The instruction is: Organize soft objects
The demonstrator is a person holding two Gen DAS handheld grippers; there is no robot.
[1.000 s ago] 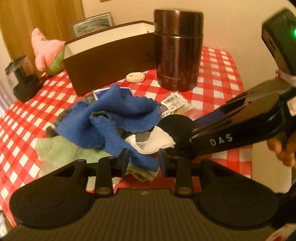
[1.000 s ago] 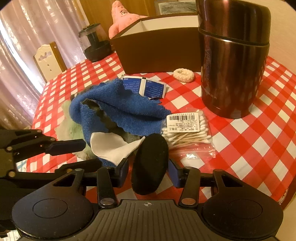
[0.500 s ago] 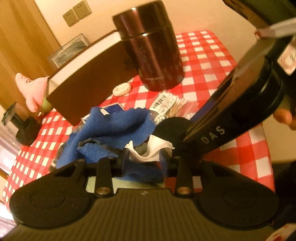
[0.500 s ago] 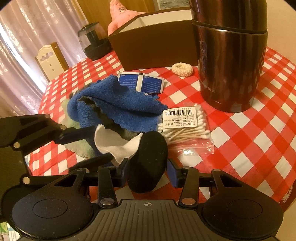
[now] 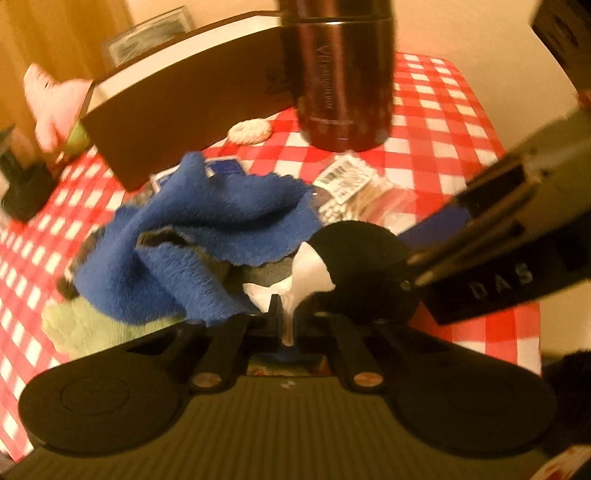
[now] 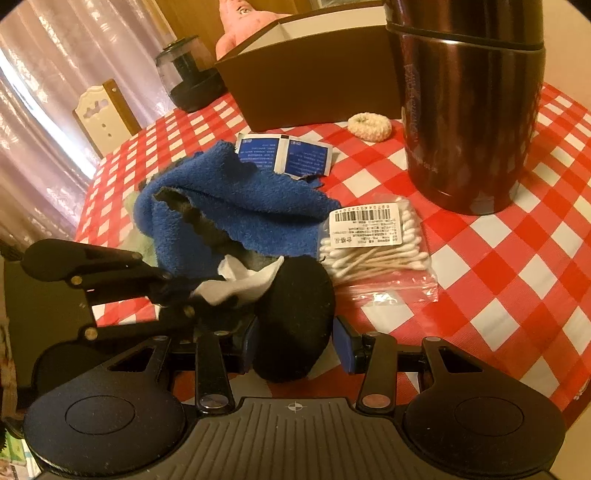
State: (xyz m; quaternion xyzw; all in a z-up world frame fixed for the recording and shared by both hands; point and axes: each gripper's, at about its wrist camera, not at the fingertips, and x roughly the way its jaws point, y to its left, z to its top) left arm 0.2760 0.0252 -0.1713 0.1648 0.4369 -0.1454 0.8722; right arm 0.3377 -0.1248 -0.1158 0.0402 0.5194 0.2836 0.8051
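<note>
A home dining room: checked tablecloth (image 6: 517,258), wooden chair (image 6: 103,114), sheer curtains (image 6: 44,92), pink plush toy (image 6: 240,22).

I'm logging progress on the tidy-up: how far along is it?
Early. Nothing soft shows inside the brown open box. In hand: the left gripper pinches a white cloth, and the right gripper clamps a black round pad. The blue fleece cloth and pale green cloth remain piled.
</note>
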